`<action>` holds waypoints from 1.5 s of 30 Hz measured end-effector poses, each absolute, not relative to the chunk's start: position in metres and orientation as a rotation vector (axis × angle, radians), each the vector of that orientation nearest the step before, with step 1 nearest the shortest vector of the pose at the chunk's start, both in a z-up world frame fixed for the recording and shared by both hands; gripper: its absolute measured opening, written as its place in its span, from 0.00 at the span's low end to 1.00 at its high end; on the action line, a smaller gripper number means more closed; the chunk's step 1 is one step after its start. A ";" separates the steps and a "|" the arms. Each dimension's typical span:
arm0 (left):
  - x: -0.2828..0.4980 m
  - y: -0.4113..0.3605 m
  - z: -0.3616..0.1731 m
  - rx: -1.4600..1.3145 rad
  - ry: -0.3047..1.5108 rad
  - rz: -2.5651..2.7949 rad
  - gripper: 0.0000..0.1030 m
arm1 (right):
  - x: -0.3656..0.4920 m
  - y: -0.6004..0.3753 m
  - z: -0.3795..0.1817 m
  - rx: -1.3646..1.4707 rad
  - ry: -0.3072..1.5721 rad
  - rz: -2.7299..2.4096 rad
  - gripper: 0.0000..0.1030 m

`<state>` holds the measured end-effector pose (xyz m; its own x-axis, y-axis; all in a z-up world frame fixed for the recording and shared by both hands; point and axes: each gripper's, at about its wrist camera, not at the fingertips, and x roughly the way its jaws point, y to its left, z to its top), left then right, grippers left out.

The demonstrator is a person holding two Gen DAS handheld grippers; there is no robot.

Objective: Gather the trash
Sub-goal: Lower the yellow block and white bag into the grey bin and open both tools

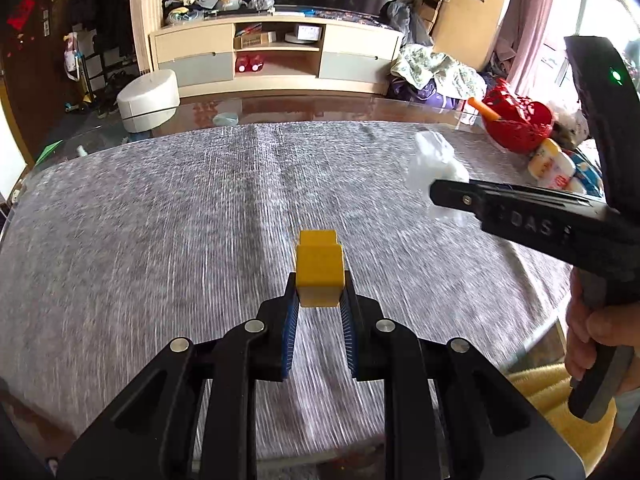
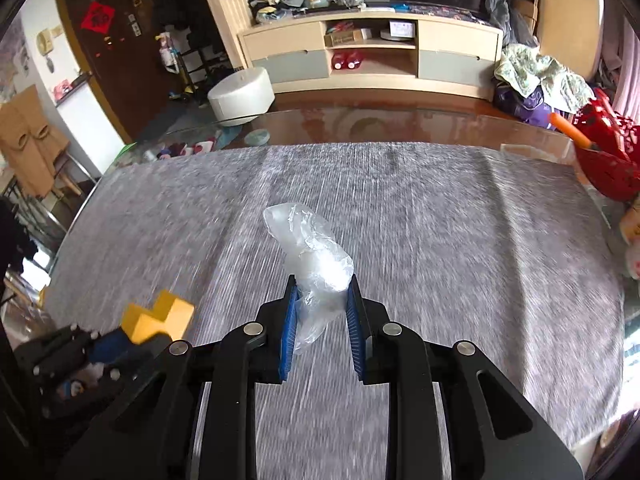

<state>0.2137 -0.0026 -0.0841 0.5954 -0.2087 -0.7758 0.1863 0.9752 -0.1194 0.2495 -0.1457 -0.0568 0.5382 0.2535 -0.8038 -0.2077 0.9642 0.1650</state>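
Observation:
My left gripper point(image 1: 320, 294) is shut on a yellow block point(image 1: 320, 270), held above the grey table cloth point(image 1: 180, 220). In the right wrist view that block point(image 2: 158, 316) shows at the lower left, in the left gripper point(image 2: 120, 340). My right gripper point(image 2: 322, 294) is shut on a crumpled clear plastic bag point(image 2: 316, 248), whose upper part sticks out past the blue pads point(image 2: 289, 320). From the left wrist view the bag point(image 1: 434, 164) looks like a white wad at the tip of the right gripper point(image 1: 438, 194), with a hand point(image 1: 596, 328) on the handle.
A red mesh basket point(image 1: 516, 120) with an orange stick stands at the table's right edge, next to packaged snacks point(image 1: 554, 164). Beyond the table's glass rim are a white round stool point(image 1: 148, 98), a low cabinet point(image 1: 276, 54) and piles of clothes point(image 1: 436, 68).

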 end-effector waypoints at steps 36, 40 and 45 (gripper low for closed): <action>0.052 -0.036 -0.233 -0.052 1.230 -0.321 0.18 | 0.070 -0.166 -0.224 0.095 1.344 0.268 0.26; 0.059 -0.038 -0.249 -0.059 1.280 -0.333 0.18 | 0.076 -0.164 -0.233 0.103 1.369 0.265 0.28; 0.064 -0.037 -0.258 -0.066 1.304 -0.324 0.32 | 0.084 -0.167 -0.234 0.136 1.369 0.251 0.59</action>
<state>0.0639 -0.0369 -0.2575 0.2256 -0.2718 -0.9356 0.1982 0.9530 -0.2291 0.0838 -0.1669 -0.2341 0.1794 0.2555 -0.9500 -0.0980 0.9655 0.2412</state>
